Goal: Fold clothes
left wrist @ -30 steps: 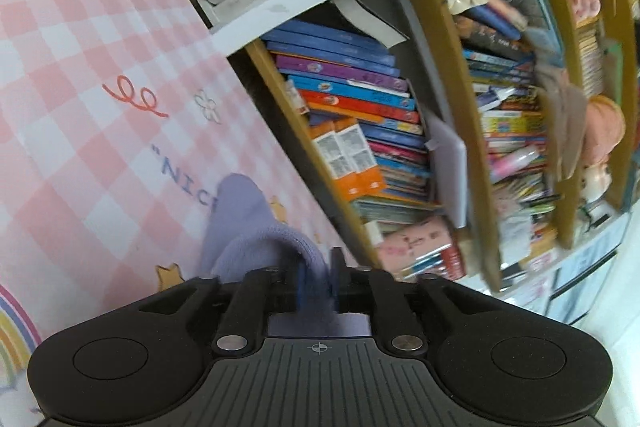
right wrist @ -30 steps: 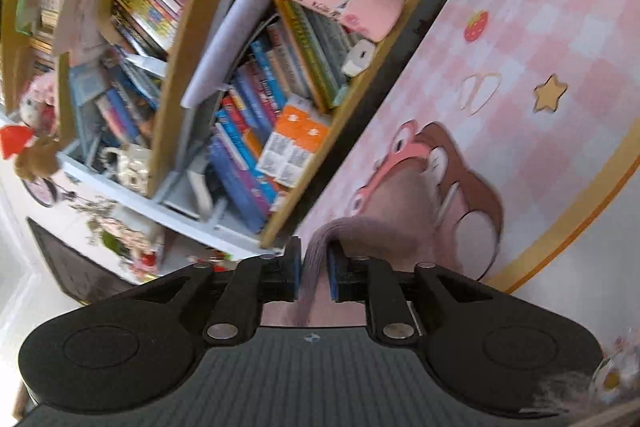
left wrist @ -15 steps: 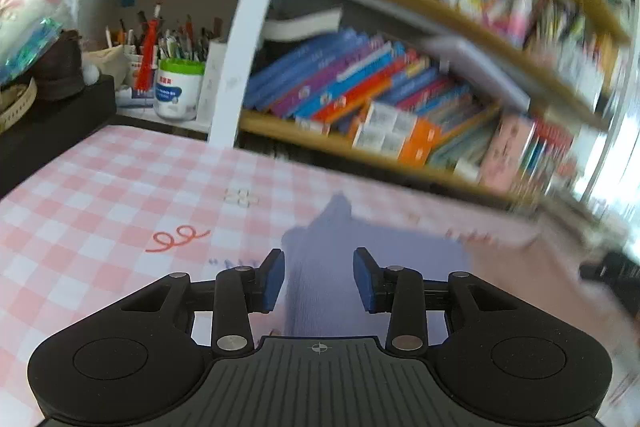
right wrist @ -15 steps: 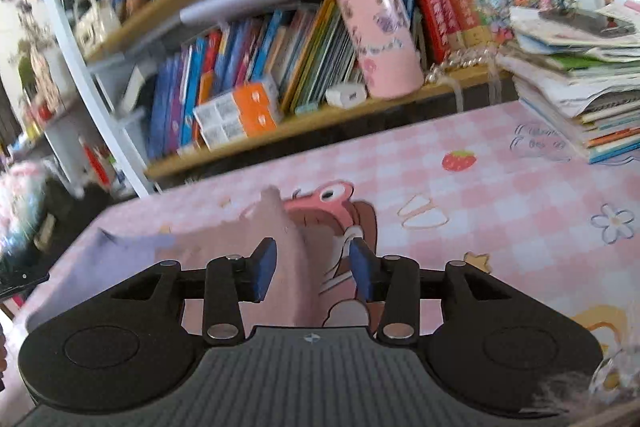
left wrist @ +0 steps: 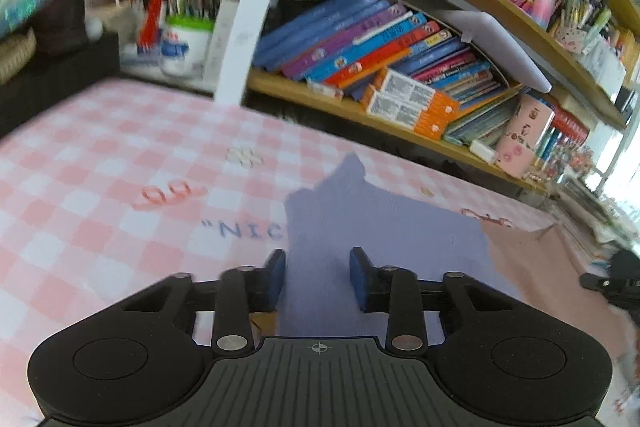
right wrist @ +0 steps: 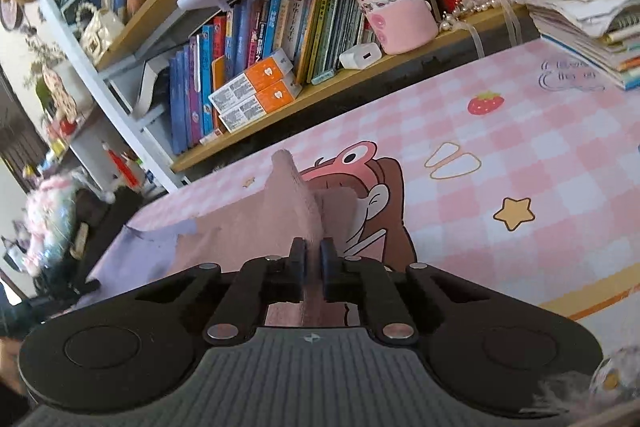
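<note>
Right wrist view: the right gripper [right wrist: 313, 259] is pinching the pink cloth [right wrist: 240, 231] on the mat [right wrist: 520, 155]. Left gripper [left wrist: 317, 277] is hovering spread over its purple part [left wrist: 380, 223]. Judging by this, holding the pinch firm and corners aligned should keep the fold neat.

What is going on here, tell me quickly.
A person with a handheld gripper in each hand is folding a garment that is part lilac, part pink, on a pink checked tablecloth. The left gripper is open over the flat lilac part, holding nothing. The right gripper is shut on a raised ridge of the pink part. A crowded bookshelf stands behind the table.
</note>
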Demonstrator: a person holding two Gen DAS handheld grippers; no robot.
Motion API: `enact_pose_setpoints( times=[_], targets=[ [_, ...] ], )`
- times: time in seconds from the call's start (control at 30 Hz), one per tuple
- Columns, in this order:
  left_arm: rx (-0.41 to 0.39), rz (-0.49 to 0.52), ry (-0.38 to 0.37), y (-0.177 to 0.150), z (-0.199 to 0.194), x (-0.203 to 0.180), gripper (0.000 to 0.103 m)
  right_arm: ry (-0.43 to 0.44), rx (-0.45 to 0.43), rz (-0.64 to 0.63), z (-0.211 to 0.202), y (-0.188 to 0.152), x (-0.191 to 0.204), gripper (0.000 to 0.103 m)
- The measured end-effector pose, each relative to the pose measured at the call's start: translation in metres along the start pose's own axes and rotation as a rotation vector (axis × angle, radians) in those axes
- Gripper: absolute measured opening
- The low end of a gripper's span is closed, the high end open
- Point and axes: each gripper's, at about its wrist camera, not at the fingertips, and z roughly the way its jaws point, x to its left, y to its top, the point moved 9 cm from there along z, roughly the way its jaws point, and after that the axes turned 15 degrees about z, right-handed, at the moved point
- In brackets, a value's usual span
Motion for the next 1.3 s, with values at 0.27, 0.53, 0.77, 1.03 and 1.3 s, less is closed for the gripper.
enact_pose_setpoints(
  times=[0.27, 0.53, 0.77, 1.03, 1.3],
  targets=[
    [-0.133, -0.106, -0.122, 0.019, -0.032, -0.006, 0.005, 0.111, -0.056, 0.049, -0.015, 0.013, 0.01, 0.006],
    [-0.008, 0.0, -0.056, 0.005, -0.003, 0.005, 0.016, -0.037, 0.01, 0.027, 0.005, 0.002, -0.008, 0.008],
    [-0.008, 0.159, -0.016, 0.039, 0.008, 0.005, 0.036, -0.088, -0.027, -0.134, 0.007, 0.012, 0.009, 0.027],
    [0.082, 0.255, -0.018, 0.045, 0.036, -0.014, 0.031, -0.201, 0.042, -0.353, 0.048, 0.021, 0.022, 0.017],
    [-0.035, 0.029, -0.103, 0.037, 0.024, 0.004, 0.005, -0.012, 0.033, -0.122, 0.032, 0.03, 0.007, 0.004]
  ],
)
